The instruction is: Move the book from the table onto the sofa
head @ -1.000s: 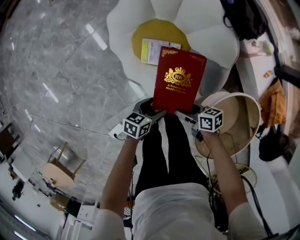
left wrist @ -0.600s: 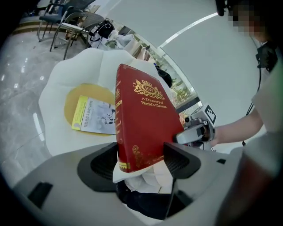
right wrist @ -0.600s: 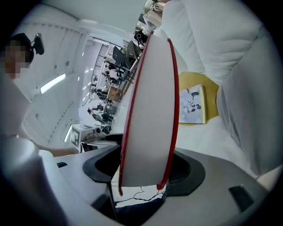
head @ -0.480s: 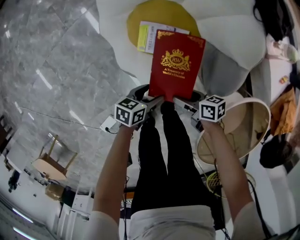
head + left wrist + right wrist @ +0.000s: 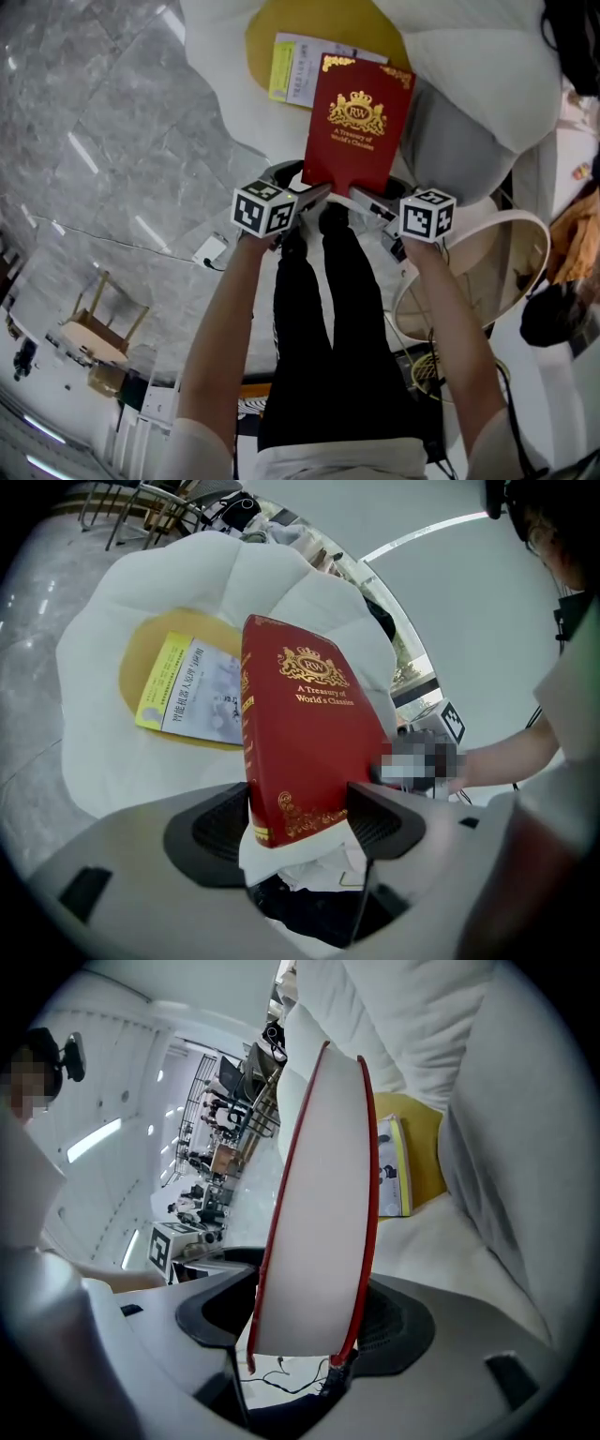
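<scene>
A red hardback book (image 5: 356,127) with a gold crest hangs tilted over the white flower-shaped sofa (image 5: 469,75). My left gripper (image 5: 314,194) is shut on its near spine corner. My right gripper (image 5: 367,200) is shut on the other near corner. In the left gripper view the red cover (image 5: 305,742) stands between the dark pads (image 5: 220,822) of the left gripper (image 5: 298,822). In the right gripper view the book's white page edge (image 5: 319,1222) fills the gap of the right gripper (image 5: 305,1321). The sofa's yellow centre cushion (image 5: 309,28) lies just beyond the book.
A thin yellow-and-white booklet (image 5: 295,67) lies on the yellow cushion, partly under the red book. A round wooden-rimmed table (image 5: 525,244) stands at the right. Grey marble floor (image 5: 112,141) with a white plug (image 5: 211,248) spreads left. The person's black-clad legs (image 5: 323,319) are below.
Both grippers have sunk together with the red book, bringing it lower over the sofa's seat. Both grips on the book look unchanged.
</scene>
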`<act>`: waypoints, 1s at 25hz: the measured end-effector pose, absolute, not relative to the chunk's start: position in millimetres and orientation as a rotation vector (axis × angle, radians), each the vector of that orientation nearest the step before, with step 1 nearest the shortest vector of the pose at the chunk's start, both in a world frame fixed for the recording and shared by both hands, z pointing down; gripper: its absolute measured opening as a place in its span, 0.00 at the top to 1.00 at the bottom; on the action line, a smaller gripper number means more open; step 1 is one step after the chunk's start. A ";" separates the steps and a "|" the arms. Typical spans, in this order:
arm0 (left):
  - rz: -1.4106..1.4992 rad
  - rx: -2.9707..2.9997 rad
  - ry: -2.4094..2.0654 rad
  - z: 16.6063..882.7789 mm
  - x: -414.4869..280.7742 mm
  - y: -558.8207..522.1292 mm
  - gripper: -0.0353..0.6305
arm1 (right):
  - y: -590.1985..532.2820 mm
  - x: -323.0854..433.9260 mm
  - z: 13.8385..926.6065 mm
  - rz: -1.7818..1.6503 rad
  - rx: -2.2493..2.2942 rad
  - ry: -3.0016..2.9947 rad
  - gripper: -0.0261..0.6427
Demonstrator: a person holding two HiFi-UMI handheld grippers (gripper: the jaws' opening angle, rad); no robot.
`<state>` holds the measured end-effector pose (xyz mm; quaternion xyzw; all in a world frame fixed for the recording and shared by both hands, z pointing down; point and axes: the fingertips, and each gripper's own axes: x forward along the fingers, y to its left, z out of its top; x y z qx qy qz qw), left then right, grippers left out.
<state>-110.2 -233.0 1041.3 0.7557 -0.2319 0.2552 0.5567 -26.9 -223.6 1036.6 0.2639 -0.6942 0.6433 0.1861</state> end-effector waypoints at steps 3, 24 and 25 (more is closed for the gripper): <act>0.602 1.784 -0.522 1060.8 -102.6 -235.8 0.47 | -225.4 -19.3 1054.4 1.819 0.777 -1.935 0.48; 0.635 1.699 -0.559 1122.3 -80.2 -223.0 0.48 | -225.7 9.9 1103.1 1.603 1.049 -1.770 0.48; 0.631 1.697 -0.566 1121.4 -80.6 -222.2 0.48 | -225.8 12.6 1101.2 1.585 1.062 -1.766 0.48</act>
